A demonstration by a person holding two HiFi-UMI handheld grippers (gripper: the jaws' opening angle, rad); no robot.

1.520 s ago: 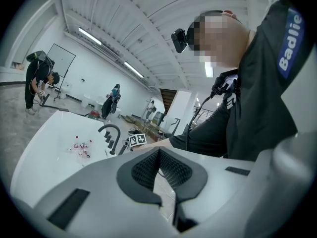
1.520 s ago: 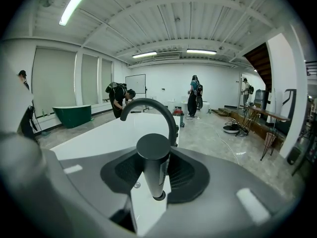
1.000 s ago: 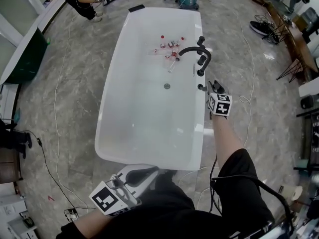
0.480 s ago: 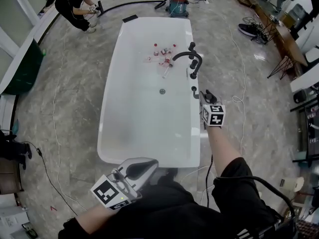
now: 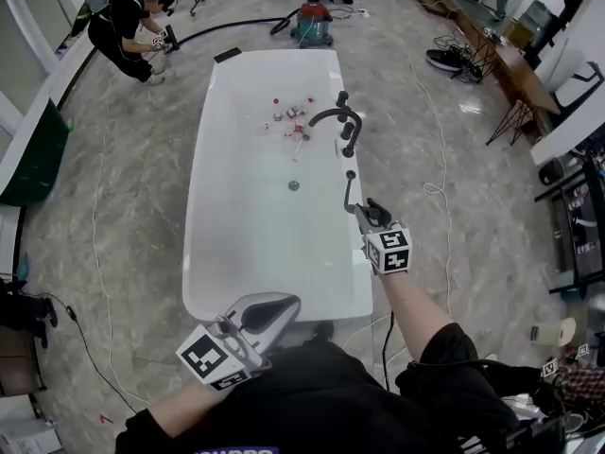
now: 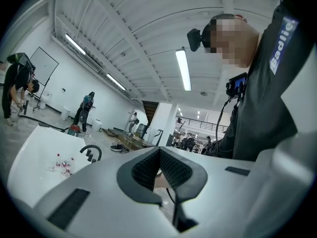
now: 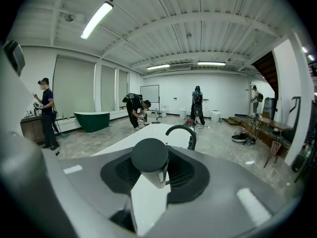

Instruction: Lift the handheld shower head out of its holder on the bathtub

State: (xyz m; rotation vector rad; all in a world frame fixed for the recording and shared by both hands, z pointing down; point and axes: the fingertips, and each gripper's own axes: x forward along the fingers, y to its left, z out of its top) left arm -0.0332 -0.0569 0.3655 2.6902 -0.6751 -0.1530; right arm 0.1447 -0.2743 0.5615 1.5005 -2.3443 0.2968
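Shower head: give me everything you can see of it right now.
The shower head has a dark, matte, round end on a paler, glossy grey stem. It sits between the jaws of the right gripper, which are closed on it with a pad on each side. In the head view it shows as a slim dark wand reaching from the gripper along the tub's right rim, short of the faucet. No hose or holder can be made out.

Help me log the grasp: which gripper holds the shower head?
The right gripper, shut on the black shower head beside the tub's rim; the left gripper has nothing between its pads.
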